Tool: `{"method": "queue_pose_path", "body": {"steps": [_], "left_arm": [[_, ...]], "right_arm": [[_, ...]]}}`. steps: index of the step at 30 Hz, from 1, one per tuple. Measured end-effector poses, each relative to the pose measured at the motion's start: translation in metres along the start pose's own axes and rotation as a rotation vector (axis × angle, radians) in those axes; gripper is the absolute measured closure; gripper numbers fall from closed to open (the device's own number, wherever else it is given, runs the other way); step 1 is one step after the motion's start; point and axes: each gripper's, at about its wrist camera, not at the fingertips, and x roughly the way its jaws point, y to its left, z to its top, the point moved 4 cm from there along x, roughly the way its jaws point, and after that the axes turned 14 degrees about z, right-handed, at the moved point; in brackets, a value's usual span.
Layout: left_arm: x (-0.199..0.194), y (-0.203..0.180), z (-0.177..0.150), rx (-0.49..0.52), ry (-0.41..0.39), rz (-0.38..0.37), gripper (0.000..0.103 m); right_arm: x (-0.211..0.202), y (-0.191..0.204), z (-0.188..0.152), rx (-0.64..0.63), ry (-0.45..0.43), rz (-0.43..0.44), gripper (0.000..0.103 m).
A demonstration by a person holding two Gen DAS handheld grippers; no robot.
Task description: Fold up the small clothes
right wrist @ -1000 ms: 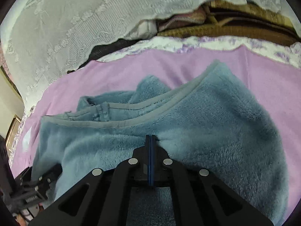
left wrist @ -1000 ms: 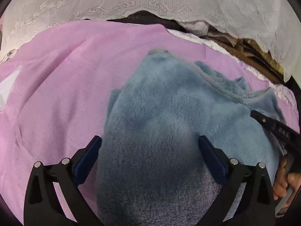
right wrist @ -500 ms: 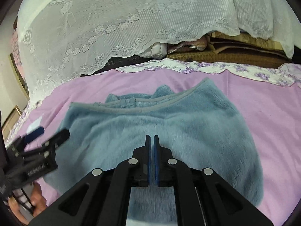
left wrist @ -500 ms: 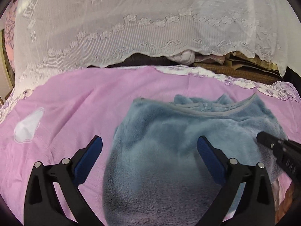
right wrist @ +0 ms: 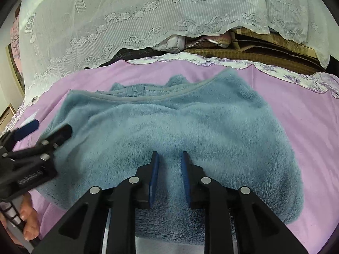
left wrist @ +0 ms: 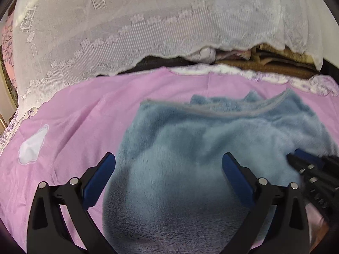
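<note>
R tool (right wrist: pixel 168 163) has just let go: its blue pads were pressed together on the fuzzy blue-grey fleece garment (right wrist: pixel 190 122) a sec ago, now they're partway spread w/ a ridge of fleece sitting loose between them, not pinched. L tool (left wrist: pixel 168 165) stays spread wide over the lower centre of its frame, holding nothing; fleece shows between the pads but no contact we can confirm. Both views have tilted up and pulled back vs 1 s ago, so we see more of the white lace curtain (left wrist: pixel 148 21) across the top.

Garment lies folded over on the pink bed sheet (left wrist: pixel 84 110), centre of both frames, grey-trimmed edge toward the top, bulk toward us. White patch on the sheet (left wrist: pixel 31 146) at left of L view, well apart from it.

Our read: fold just laid down and released. Next prob another fold or smoothing; the lower right lobe looks lumpy in R view.
</note>
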Motion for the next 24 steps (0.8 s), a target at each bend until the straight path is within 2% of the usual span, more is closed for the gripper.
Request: {"method": "queue_pose_path", "body": {"steps": [4, 8, 12, 15, 18, 24], "left_arm": [[0.013, -0.003, -0.009, 0.025, 0.044, 0.015, 0.005], [0.002, 0.001, -0.005, 0.003, 0.013, -0.006, 0.005], [-0.009, -0.003, -0.001, 0.0, -0.029, -0.033, 0.005], [-0.002, -0.01, -0.005, 0.033, -0.003, -0.02, 0.005], [0.019, -0.017, -0.016, 0.046, 0.082, -0.038, 0.004], [0.014, -0.014, -0.016, 0.036, 0.063, -0.041, 0.004]], "right_arm": [[-0.006, 0.002, 0.002, 0.013, -0.017, 0.0, 0.081], [-0.022, 0.007, 0.01, 0.008, -0.077, 0.01, 0.081], [-0.031, 0.009, 0.017, -0.02, -0.115, -0.015, 0.08], [-0.018, -0.005, 0.014, 0.006, -0.077, -0.037, 0.078], [0.002, -0.019, 0.006, 0.011, -0.023, -0.047, 0.075], [0.003, -0.016, 0.005, -0.012, -0.033, -0.061, 0.074]]}}
